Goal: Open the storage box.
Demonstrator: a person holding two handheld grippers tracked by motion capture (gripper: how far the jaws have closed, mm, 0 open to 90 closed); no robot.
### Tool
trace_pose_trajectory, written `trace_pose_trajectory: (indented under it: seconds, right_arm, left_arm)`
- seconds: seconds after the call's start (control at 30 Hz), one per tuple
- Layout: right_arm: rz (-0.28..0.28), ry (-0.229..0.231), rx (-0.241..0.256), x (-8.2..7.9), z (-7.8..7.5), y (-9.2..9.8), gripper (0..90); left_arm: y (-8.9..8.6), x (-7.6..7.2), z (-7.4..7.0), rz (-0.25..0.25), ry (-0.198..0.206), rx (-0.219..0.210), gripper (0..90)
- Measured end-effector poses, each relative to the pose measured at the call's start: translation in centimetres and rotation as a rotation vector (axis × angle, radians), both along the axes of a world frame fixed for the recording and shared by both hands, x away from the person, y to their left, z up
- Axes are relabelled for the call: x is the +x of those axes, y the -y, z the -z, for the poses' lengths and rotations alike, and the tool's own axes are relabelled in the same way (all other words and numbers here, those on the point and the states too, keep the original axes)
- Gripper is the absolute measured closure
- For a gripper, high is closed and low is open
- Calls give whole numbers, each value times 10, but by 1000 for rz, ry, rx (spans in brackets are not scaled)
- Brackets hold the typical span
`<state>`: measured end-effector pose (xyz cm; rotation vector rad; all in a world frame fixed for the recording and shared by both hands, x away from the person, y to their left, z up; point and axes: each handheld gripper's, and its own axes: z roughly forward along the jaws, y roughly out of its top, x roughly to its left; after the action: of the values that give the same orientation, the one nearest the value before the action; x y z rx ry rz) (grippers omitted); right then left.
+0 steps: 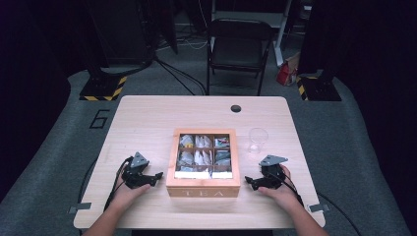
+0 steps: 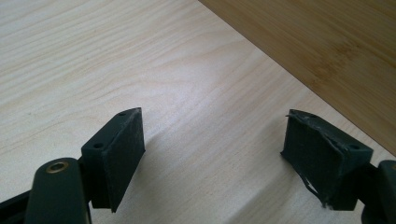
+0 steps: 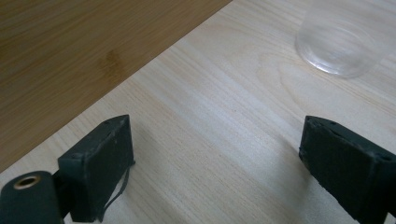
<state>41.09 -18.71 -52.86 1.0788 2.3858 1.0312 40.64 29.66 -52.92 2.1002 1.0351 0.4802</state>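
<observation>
Forearms come in from the bottom edge of the high view, and between them we see the wooden table (image 1: 147, 118), pale and wide. At its middle sits the tea box (image 1: 202, 186), a bamboo square with TEA on its front wall and nine compartments under a glass lid (packets show in most of them). Behind its right corner stands a clear glass (image 1: 257, 139). We hold the left gripper (image 1: 153, 178) just left of the box and the right gripper (image 1: 250, 183) just right of it, both low on the tabletop, jaws spread wide on nothing, each pointed inward at the box's sides.
</observation>
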Motion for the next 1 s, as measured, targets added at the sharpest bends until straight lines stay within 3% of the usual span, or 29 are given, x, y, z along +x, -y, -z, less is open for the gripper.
trace_pose_trajectory:
  seconds: [0.17, 0.47, 0.6, 0.73, 0.8, 1.0]
  right_arm:
    - [12, -4, 3, -1, 0, -1, 90]
    - [18, -5, 3, -1, 0, -2, 91]
    - [24, -2, 5, -1, 0, -2, 92]
    - [23, -4, 7, -1, 0, -2, 93]
    - [27, -2, 5, -1, 0, -2, 97]
    - [47, 8, 17, 0, -1, 2, 198]
  left_arm:
    - [-1, 0, 0, -2, -8, -12, 203]
    - [-1, 0, -1, 0, -10, 2, 209]
    - [-1, 1, 0, -18, -5, -28, 209]
    - [-2, 1, -1, -7, -16, -10, 207]
    - [-2, 1, 0, -20, -11, -28, 210]
    - [-2, 1, -1, -21, -23, -32, 212]
